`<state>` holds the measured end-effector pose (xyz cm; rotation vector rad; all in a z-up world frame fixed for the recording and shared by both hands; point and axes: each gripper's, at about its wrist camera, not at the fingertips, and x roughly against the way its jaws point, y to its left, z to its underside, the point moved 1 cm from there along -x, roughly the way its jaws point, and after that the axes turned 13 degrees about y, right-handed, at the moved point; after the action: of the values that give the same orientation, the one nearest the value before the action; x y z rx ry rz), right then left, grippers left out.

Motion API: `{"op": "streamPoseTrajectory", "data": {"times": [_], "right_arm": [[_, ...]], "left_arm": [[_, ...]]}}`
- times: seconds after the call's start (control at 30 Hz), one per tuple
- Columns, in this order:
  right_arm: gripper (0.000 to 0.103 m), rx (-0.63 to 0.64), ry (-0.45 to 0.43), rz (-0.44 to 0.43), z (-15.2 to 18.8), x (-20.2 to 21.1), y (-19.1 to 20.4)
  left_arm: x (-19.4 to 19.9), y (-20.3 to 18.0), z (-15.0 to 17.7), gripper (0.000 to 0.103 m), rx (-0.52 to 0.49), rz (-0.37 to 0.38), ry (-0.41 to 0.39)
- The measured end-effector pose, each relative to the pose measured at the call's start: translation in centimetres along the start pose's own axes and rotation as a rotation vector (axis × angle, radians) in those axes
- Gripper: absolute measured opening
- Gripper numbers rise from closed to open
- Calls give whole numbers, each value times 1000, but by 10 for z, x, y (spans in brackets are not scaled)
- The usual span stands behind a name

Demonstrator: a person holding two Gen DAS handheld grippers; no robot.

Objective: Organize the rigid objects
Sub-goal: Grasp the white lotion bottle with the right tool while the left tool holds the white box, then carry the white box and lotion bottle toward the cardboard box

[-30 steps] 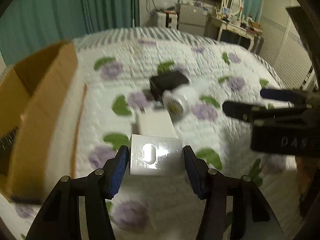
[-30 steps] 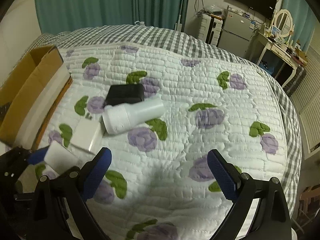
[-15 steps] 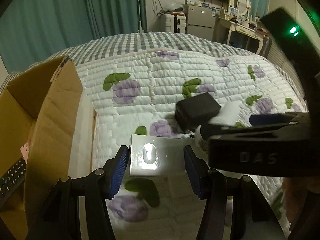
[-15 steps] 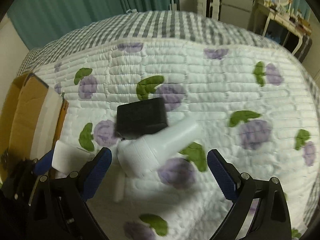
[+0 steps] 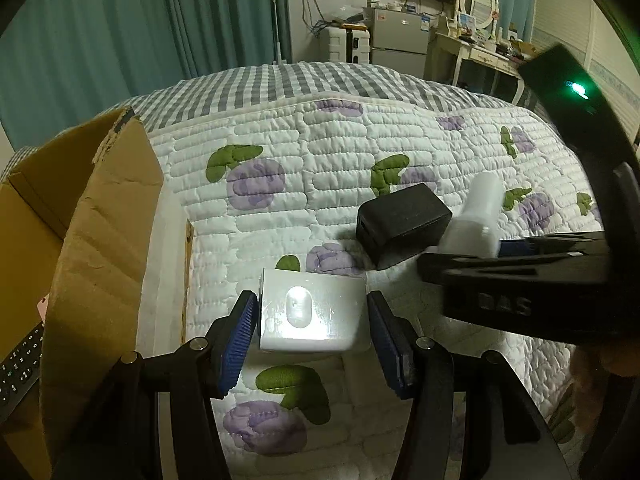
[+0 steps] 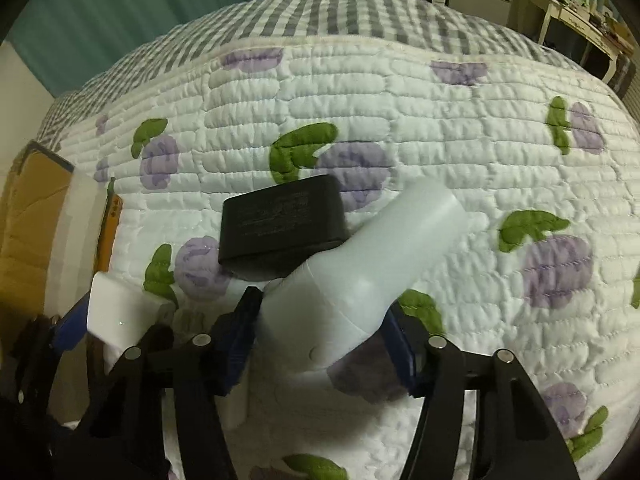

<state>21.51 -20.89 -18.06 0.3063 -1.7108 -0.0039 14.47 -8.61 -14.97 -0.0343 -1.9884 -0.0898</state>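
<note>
The right gripper (image 6: 320,328) has moved in and closed on the white bottle (image 6: 360,276), while the left gripper (image 5: 312,326) still grips the white box (image 5: 310,312), so both look ready for the cardboard box (image 5: 100,240) to its left.

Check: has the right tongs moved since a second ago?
Yes. The right tongs came forward across the quilt and closed around the white bottle.

A quilted floral bed (image 5: 360,152) carries a black box (image 5: 402,224) at centre-right and a cardboard box (image 5: 80,240) at left.
</note>
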Motion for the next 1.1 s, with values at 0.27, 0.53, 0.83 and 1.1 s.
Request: {"op": "streamPoseTrajectory", "data": {"times": [0.27, 0.53, 0.83, 1.1], "right_arm": [[58, 28, -63, 105, 27, 23, -16], [57, 30, -158, 147, 48, 64, -17], [57, 35, -255, 186, 80, 136, -1], [57, 112, -349, 201, 89, 203, 61]], "left_arm": [[3, -10, 1, 57, -27, -2, 6], [30, -20, 5, 57, -56, 26, -24], [99, -4, 3, 57, -37, 65, -132], [168, 58, 4, 57, 16, 60, -236]]}}
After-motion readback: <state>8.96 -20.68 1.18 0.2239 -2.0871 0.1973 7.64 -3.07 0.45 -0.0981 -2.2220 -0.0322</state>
